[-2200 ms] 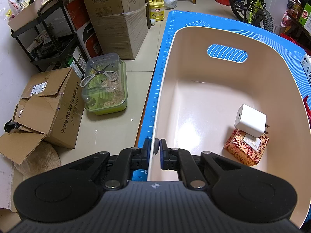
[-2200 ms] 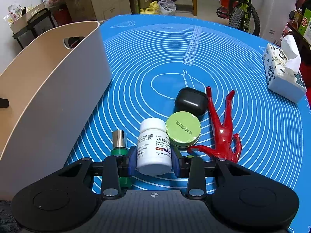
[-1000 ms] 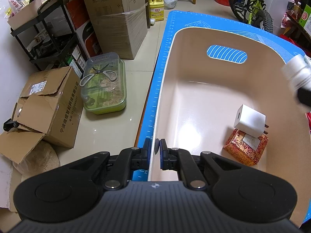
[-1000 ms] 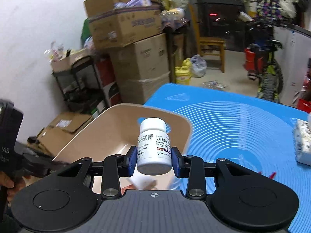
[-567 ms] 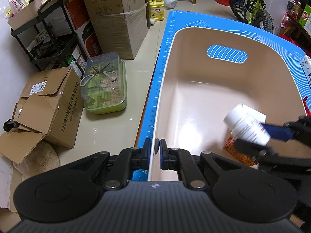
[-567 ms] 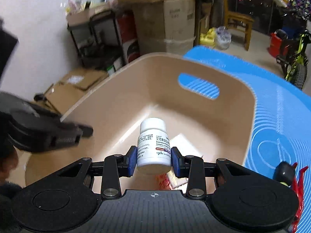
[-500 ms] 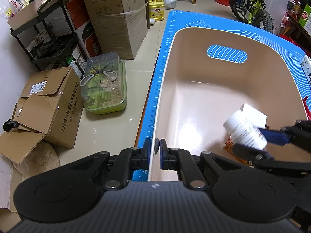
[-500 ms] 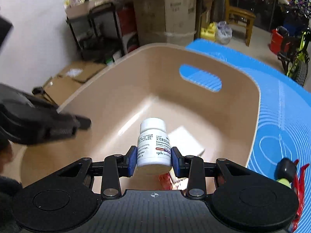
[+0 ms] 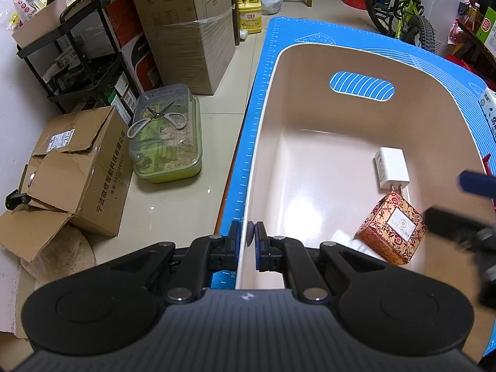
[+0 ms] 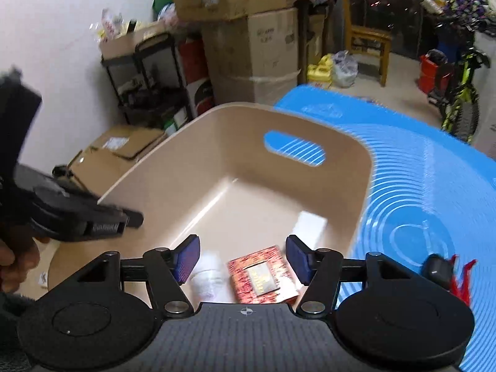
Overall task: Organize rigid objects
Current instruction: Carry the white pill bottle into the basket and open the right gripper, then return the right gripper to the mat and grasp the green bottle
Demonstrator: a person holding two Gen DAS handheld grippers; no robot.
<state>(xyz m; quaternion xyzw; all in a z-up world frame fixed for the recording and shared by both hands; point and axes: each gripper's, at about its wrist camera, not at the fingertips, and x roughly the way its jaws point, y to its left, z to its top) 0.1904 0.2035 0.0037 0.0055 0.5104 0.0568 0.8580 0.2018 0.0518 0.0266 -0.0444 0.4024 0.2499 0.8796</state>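
Pill bottle lying in the beige bin, right tool spread wide above it

The left tool [image 9: 247, 236] pinches the bin [image 9: 434, 117] rim at 6 o'clock. The right tool [image 10: 241, 255] hangs empty, its 2 fingers apart. The white pill bottle [image 10: 205, 282] lies on the bin floor, just beside the red patterned box [image 10: 262, 276]; a white charger [image 9: 391, 168] rests at 12 o'clock from that box.

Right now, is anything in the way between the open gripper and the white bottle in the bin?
No, nothing visible is. The right gripper hangs open over the bin. The bottle lies on the bin's floor just below it, beside the red box, with only air between.
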